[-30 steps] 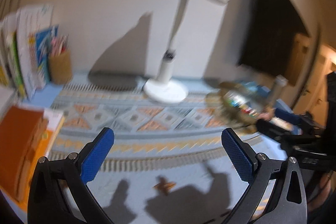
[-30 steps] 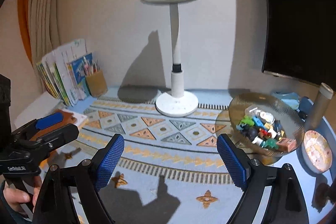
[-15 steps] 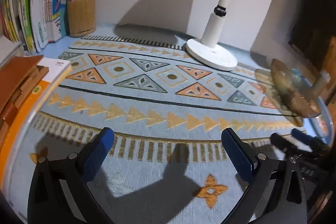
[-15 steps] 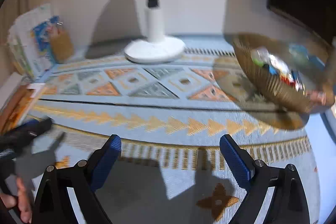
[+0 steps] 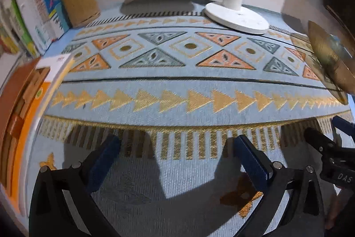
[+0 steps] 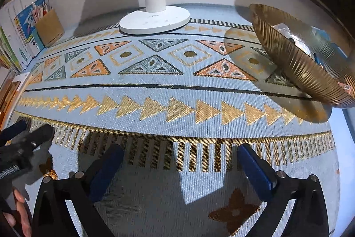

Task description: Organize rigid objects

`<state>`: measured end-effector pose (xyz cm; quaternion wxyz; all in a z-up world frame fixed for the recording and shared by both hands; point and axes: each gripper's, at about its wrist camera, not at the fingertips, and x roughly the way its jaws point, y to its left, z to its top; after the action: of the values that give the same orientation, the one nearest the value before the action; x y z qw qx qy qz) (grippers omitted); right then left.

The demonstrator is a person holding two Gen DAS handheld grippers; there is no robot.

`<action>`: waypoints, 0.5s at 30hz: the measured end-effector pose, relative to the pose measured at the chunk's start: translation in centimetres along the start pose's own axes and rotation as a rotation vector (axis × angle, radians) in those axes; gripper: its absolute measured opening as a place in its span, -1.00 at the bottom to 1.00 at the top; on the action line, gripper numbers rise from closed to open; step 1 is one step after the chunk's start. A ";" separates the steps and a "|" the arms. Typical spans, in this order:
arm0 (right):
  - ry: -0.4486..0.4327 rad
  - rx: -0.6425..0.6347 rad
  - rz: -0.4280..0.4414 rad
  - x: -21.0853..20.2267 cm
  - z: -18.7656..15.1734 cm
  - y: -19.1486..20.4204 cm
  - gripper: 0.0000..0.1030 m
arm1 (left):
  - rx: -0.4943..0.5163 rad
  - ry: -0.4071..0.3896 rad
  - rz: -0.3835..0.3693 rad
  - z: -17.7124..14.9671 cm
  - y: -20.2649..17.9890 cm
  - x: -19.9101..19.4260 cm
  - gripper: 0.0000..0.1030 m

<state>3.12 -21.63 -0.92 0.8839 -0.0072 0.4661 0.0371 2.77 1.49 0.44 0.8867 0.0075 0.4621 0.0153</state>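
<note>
Hovering over the patterned desk mat (image 5: 177, 86), our left gripper (image 5: 175, 161) gapes empty; our right gripper (image 6: 180, 167) is opening, empty. Toy-filled bowl (image 6: 297, 63) sits upper right.

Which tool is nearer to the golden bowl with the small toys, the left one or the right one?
Right. The right tool, jaws opening and empty, hovers over the mat with the golden bowl just ahead on its right side. The left tool sits farther left, beyond the right tool from the bowl.
</note>
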 end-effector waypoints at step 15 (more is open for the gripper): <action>-0.031 -0.002 0.000 -0.3 -0.5 0.2 1.00 | -0.009 -0.019 -0.006 0.0 0.2 -0.1 1.00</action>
<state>2.54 -21.48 -0.99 0.8910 -0.0075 0.4524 0.0375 2.72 1.67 0.57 0.8910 0.0021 0.4537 0.0145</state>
